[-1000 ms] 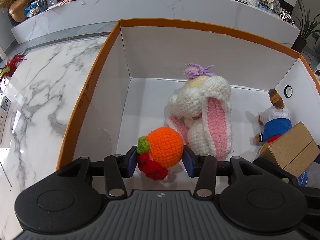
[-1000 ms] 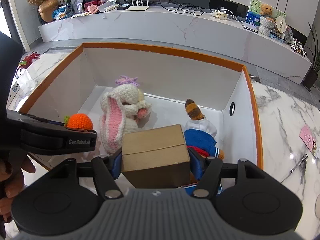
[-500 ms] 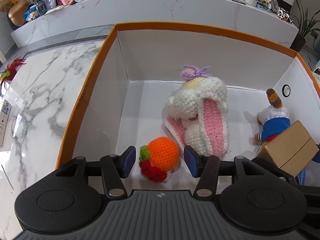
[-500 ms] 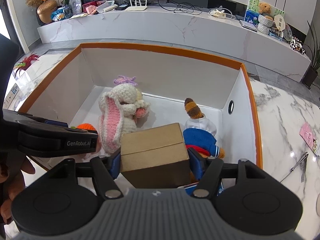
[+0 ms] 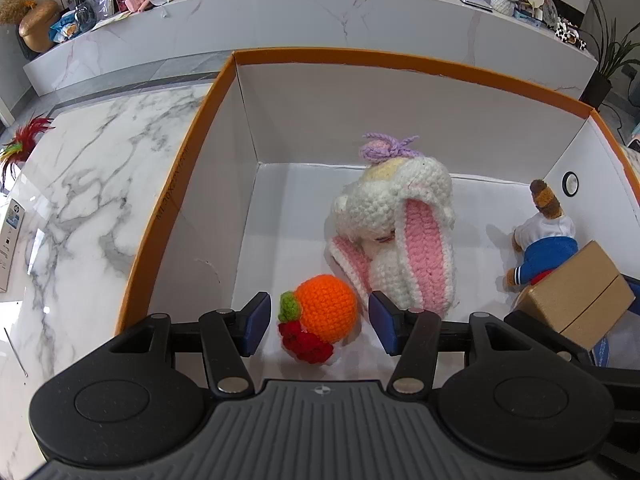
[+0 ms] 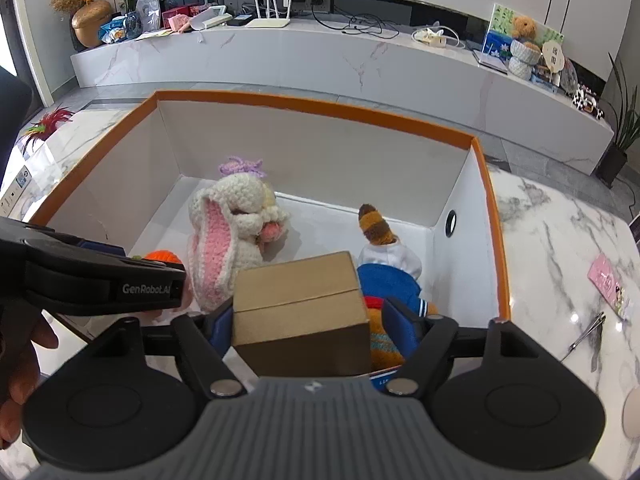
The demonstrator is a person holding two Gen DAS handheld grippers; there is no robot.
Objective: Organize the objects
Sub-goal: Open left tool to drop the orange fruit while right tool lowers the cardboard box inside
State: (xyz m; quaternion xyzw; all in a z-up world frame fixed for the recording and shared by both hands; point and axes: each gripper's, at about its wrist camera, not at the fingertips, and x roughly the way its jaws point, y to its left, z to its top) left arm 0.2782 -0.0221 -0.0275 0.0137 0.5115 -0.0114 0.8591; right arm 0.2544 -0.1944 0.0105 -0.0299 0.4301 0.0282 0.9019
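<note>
A crocheted orange fruit (image 5: 326, 307) with a red bit lies on the floor of a white box with an orange rim (image 5: 384, 62), next to a crocheted bunny (image 5: 400, 228). My left gripper (image 5: 316, 324) is open above the fruit and apart from it. My right gripper (image 6: 308, 314) holds a brown cardboard box (image 6: 300, 304) over the big box's front right. The left jaw touches the cardboard box. The right jaw stands a little off it. A bear in blue (image 6: 390, 276) lies behind it.
The big box (image 6: 320, 106) stands on a marble table (image 5: 88, 184). A pink card (image 6: 608, 278) and a metal tool (image 6: 586, 336) lie on the table to its right. A red feather toy (image 5: 20, 140) lies to the far left.
My left gripper opened and let go of the orange fruit, which now lies on the box floor. My right gripper's right jaw has come off the cardboard box.
</note>
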